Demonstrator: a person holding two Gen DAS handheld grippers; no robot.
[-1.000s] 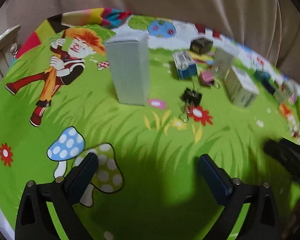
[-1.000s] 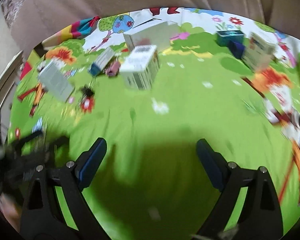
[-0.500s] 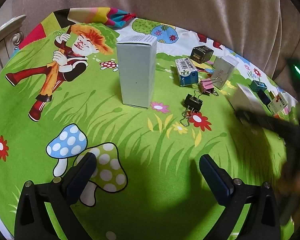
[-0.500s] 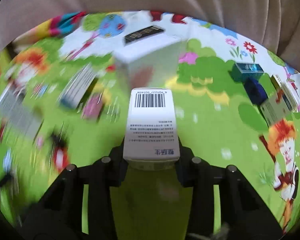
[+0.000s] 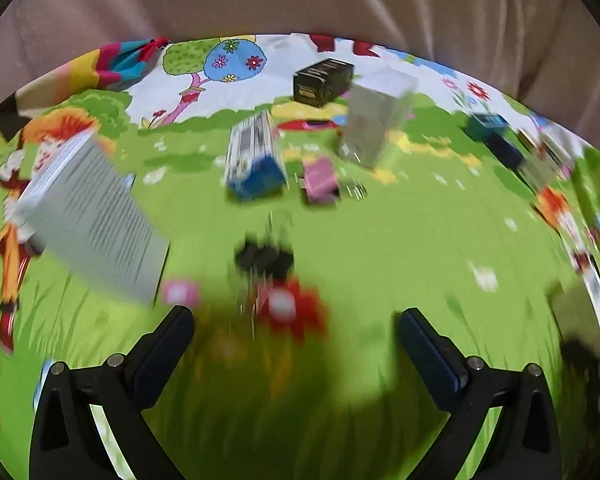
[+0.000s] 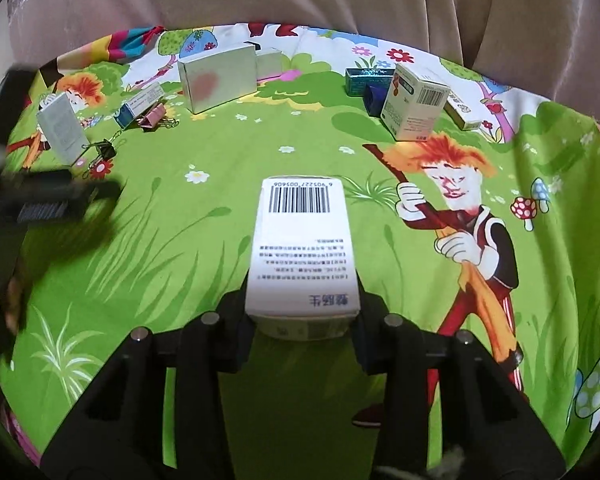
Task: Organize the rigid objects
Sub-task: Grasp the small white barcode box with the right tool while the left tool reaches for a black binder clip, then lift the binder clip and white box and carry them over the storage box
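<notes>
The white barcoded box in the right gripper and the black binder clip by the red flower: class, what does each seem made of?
White barcoded box: probably matte printed cardboard, with crisp folded edges. Black binder clip: likely painted metal, with thin wire handles.

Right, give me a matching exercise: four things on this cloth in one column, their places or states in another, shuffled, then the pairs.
1. white barcode box
2. pink binder clip
3. black binder clip
4. left hand-held gripper

A. open, holding nothing
B. beside the blue-ended box
C. clamped in the right hand-held gripper
D. by the printed red flower

Pairs: 1-C, 2-B, 3-D, 4-A
</notes>
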